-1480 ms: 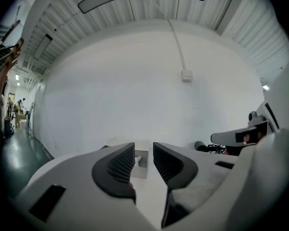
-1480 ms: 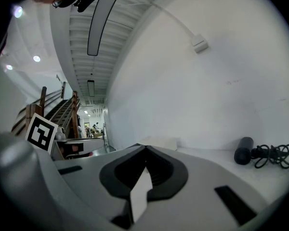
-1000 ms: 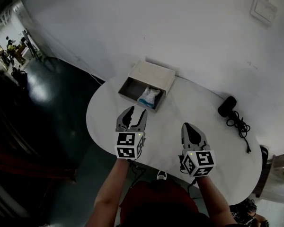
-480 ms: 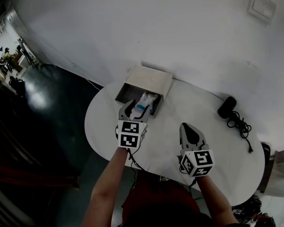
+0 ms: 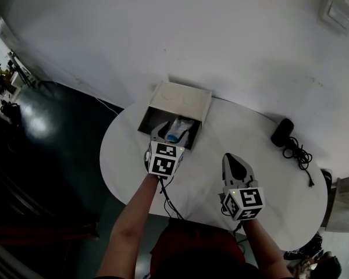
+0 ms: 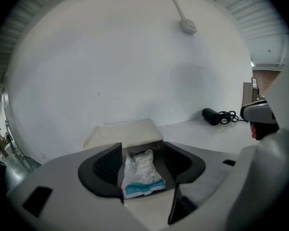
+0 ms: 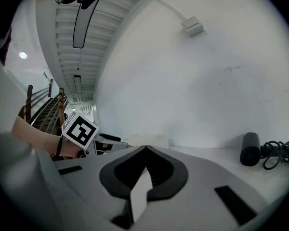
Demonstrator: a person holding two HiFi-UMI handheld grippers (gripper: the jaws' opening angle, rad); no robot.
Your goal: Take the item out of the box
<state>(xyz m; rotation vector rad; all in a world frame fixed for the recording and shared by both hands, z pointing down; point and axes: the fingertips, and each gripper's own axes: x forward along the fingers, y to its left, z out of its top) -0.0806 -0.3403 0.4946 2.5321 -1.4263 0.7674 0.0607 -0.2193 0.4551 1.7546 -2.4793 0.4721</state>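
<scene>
An open beige box (image 5: 177, 100) lies on the white table (image 5: 262, 173) with its mouth toward me. Inside it lies a crumpled white packet with a teal band (image 5: 179, 129), also seen in the left gripper view (image 6: 143, 173). My left gripper (image 5: 173, 134) reaches into the box mouth; its jaws (image 6: 142, 153) are opening and stand either side of the packet without pressing on it. My right gripper (image 5: 235, 163) hovers over the table nearer to me, its jaws shut on nothing (image 7: 145, 149).
A black cylindrical device (image 5: 281, 131) with a coiled black cable (image 5: 296, 153) lies at the table's right, also in the right gripper view (image 7: 250, 149). A white wall stands close behind the box. The table's rounded left edge drops to a dark floor.
My left gripper has moved forward from the table's middle to the box mouth and its jaws have spread around the packet. The right gripper has stayed roughly where it was.
</scene>
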